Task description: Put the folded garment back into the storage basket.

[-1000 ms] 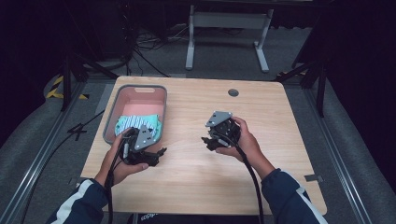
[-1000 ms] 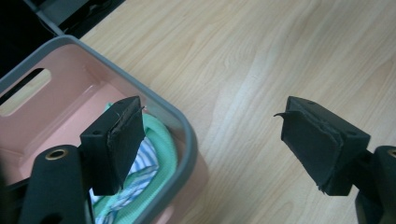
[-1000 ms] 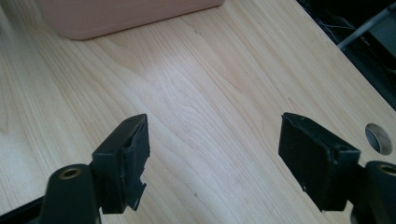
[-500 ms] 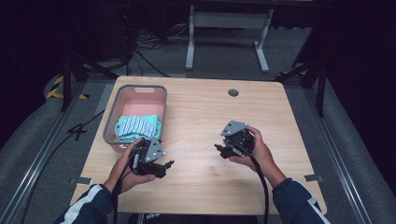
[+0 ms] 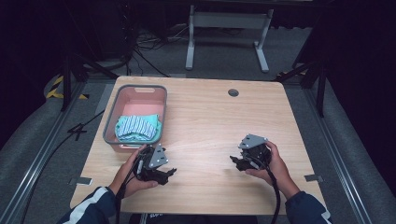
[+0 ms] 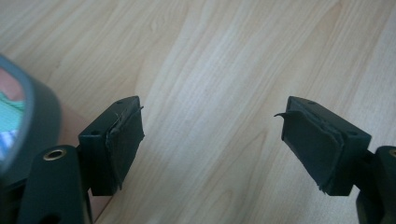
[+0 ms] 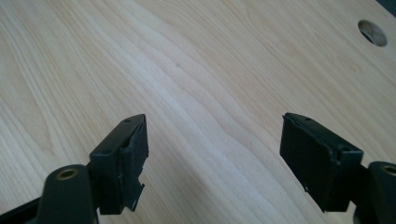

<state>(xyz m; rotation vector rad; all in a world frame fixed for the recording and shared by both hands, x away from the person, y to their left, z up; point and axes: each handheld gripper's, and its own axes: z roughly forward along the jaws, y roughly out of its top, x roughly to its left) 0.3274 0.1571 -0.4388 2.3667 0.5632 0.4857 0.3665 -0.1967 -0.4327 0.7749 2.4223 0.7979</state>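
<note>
A person's left hand holds my left gripper (image 5: 168,173) low over the front left of the wooden table (image 5: 210,116), just in front of a pink basket (image 5: 136,99). Its jaws stand wide apart with nothing between them, and bare wood lies under the left gripper (image 6: 210,140). The basket's grey rim (image 6: 32,116) shows at that view's left edge. Folded striped teal cloth (image 5: 137,127) lies in the basket's near end. My right gripper (image 5: 234,161) sits at the front right in the other hand, and the right gripper (image 7: 212,158) is open over bare wood.
A round cable hole (image 5: 233,92) is set in the table near its far edge; the same hole (image 7: 372,32) appears at the top right of the right gripper view. Cables trail from both grippers off the table's front edge. A metal stand (image 5: 227,28) is on the dark floor beyond.
Both hands have drawn back toward the table's front edge. The left gripper moved away from the basket and the right gripper moved right and nearer the person. Both stayed open.
</note>
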